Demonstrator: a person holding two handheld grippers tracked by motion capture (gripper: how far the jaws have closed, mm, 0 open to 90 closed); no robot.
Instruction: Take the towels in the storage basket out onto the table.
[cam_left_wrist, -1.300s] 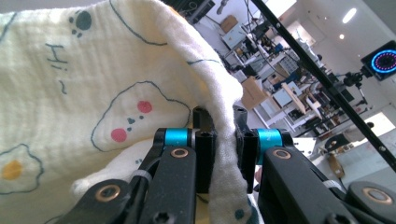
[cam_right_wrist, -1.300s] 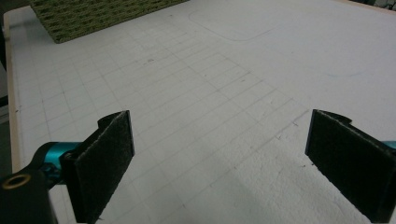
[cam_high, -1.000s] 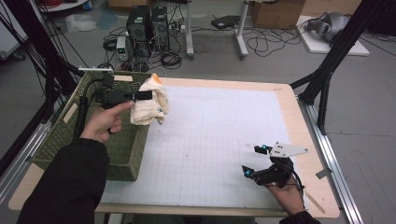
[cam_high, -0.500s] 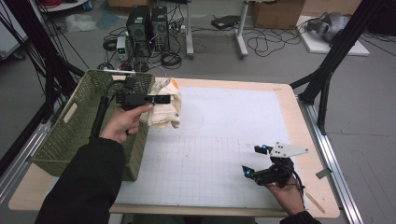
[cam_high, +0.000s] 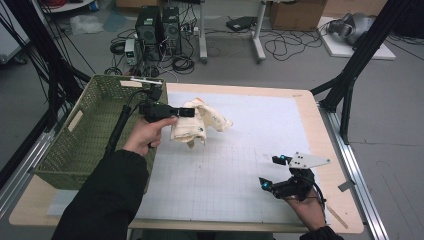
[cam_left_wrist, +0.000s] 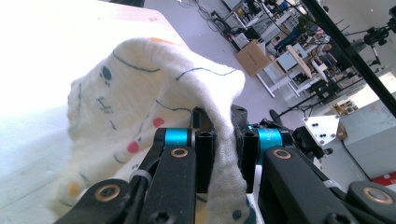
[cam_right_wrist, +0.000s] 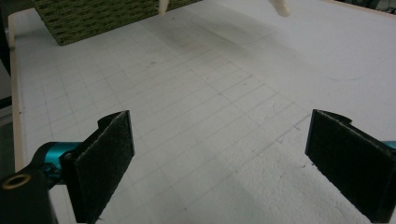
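A cream cloth (cam_high: 200, 125) with small coloured prints hangs bunched in the air over the white gridded mat (cam_high: 240, 150), just right of the green basket (cam_high: 95, 135). My left gripper (cam_high: 187, 112) is shut on a fold of it. In the left gripper view the cloth (cam_left_wrist: 140, 93) drapes over and between the jaws of the left gripper (cam_left_wrist: 226, 154), which pinch it. My right gripper (cam_high: 270, 171) rests low near the mat's front right, open. Nothing sits between its pads (cam_right_wrist: 109, 158) in the right gripper view, and a tip of the cloth (cam_right_wrist: 280, 7) hangs at the top.
The woven basket stands at the table's left side, and its corner (cam_right_wrist: 93, 16) appears in the right gripper view. Black frame struts (cam_high: 350, 85) rise at the right of the table. Computers and cables lie on the floor beyond the far edge.
My left gripper has carried the cloth rightwards, from over the basket's right rim to above the mat, and slightly lower. The right gripper has stayed put.
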